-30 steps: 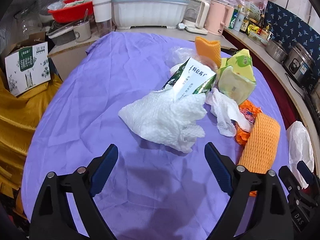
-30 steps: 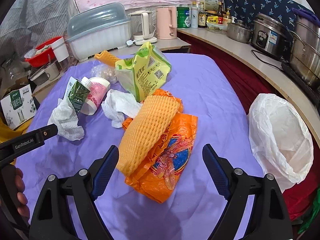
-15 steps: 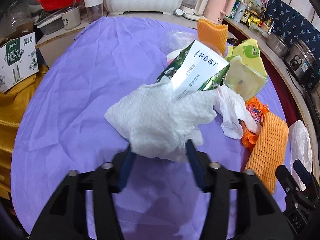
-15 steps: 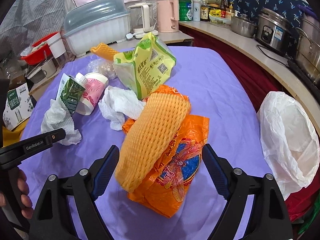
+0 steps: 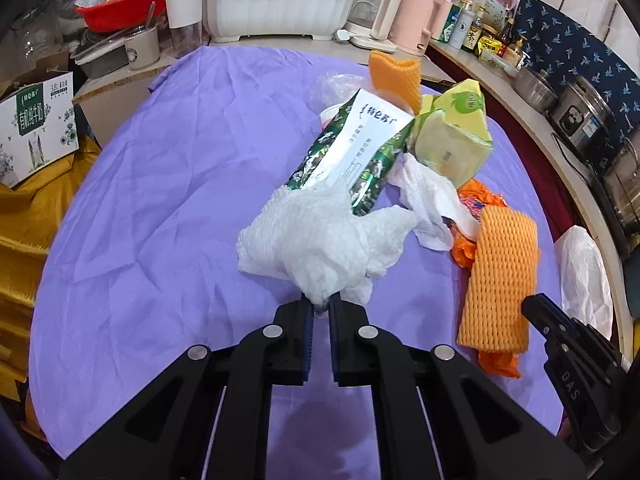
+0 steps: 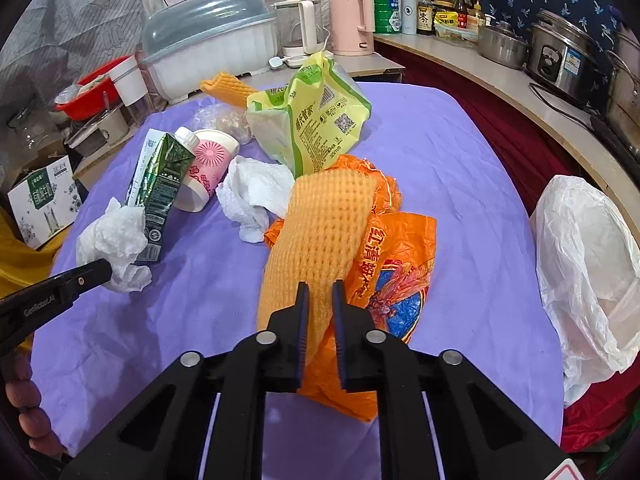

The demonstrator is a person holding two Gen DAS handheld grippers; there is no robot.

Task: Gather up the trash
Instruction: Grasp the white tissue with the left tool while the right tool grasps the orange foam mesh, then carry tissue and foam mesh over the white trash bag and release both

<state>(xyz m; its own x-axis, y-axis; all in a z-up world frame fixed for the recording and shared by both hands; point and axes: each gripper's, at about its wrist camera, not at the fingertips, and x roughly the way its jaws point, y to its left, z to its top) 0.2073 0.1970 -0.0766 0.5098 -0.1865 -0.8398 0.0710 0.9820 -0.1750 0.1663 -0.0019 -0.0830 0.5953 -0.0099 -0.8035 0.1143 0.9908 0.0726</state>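
It was a home kitchen: a rice cooker (image 6: 560, 62), kettles (image 6: 352, 20), sauce bottles (image 6: 424, 16) and a covered dish rack (image 6: 208, 60) lined the counter (image 6: 500, 84)

- Right gripper (image 6: 320, 292): jaws closing, orange foam net (image 6: 320, 224) pinched between the fingers.
- Orange plastic bag (image 6: 396, 264): under the net, right of the fingers.
- White bag (image 6: 588, 264): far right.
- Crumpled tissue (image 6: 116, 240): far left, held by the left gripper (image 6: 102, 270).
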